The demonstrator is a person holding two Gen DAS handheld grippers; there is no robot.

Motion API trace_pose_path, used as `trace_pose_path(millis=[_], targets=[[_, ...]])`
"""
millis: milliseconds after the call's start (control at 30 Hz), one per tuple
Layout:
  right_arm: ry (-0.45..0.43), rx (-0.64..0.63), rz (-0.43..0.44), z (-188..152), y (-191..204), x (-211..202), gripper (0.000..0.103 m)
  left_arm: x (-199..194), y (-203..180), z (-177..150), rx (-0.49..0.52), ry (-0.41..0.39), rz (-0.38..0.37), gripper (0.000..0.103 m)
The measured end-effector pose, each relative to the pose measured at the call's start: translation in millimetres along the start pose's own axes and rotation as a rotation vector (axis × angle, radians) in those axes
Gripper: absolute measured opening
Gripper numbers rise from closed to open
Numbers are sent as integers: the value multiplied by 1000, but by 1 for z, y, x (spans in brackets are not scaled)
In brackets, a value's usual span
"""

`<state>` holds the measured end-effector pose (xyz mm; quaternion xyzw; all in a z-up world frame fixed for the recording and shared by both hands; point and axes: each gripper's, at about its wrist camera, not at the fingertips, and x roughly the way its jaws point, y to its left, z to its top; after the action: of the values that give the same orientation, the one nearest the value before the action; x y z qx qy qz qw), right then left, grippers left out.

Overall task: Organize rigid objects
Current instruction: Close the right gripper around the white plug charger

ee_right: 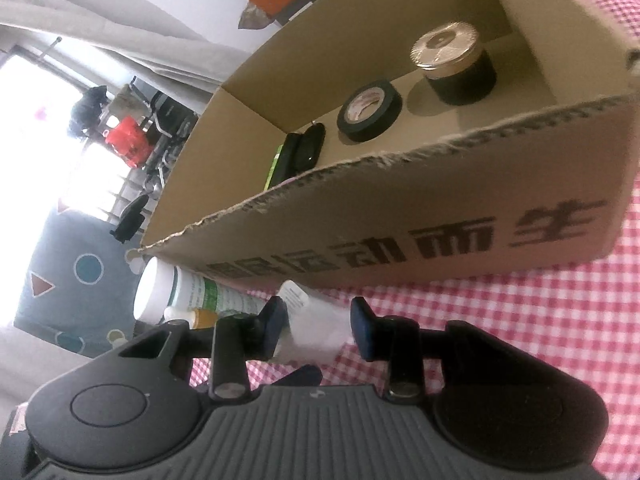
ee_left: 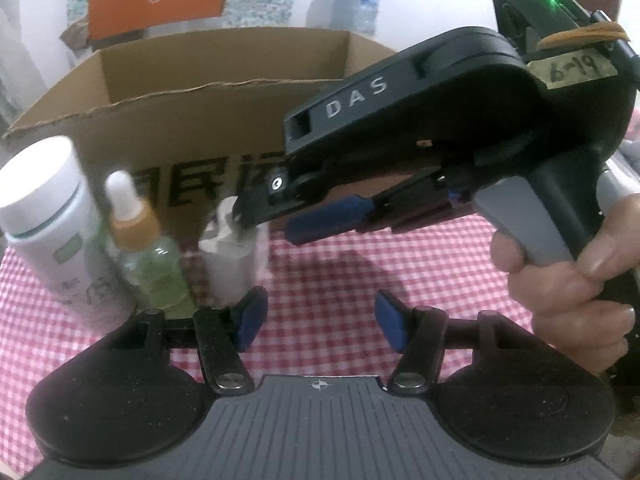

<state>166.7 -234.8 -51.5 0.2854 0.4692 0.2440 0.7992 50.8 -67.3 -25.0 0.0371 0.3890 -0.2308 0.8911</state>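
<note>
right tool straddling a small white bottle on the checked tabletop before the cardboard box; pad contact cannot be told. left tool half open, empty.

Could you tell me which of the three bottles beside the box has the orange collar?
The middle dropper bottle, between the big white jar and the small white bottle.

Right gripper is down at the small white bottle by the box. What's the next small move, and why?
Probably finish closing the right gripper on the small white bottle. The bottle sits between the jaws, but a gap shows on one side, so it isn't yet held. Then lift it toward the cardboard box.
</note>
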Motion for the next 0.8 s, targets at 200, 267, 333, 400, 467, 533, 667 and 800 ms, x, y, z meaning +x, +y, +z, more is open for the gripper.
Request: trace_pose_path(millis=[200, 267, 333, 400, 467, 533, 667, 800], targets=[[-15, 2, -30, 0, -3, -9, 39, -4, -12, 0, 46, -13, 48, 64], [-18, 7, -20, 2, -3, -9, 39, -7, -9, -1, 42, -16, 76, 70], [-15, 11, -9, 4, -2, -5, 40, -5, -7, 0, 26, -18, 110, 80], [-10, 4, -8, 6, 1, -1, 40, 0, -4, 2, 25, -16, 128, 80], [0, 3, -6, 7, 3, 3, 40, 3, -4, 4, 25, -18, 133, 80], [9, 5, -2, 8, 3, 6, 40, 8, -6, 7, 29, -16, 133, 81], [25, 9, 4, 10, 3, 8, 41, 13, -6, 9, 23, -17, 144, 83], [34, 32, 19, 11, -1, 10, 41, 12, -2, 12, -9, -23, 128, 83]])
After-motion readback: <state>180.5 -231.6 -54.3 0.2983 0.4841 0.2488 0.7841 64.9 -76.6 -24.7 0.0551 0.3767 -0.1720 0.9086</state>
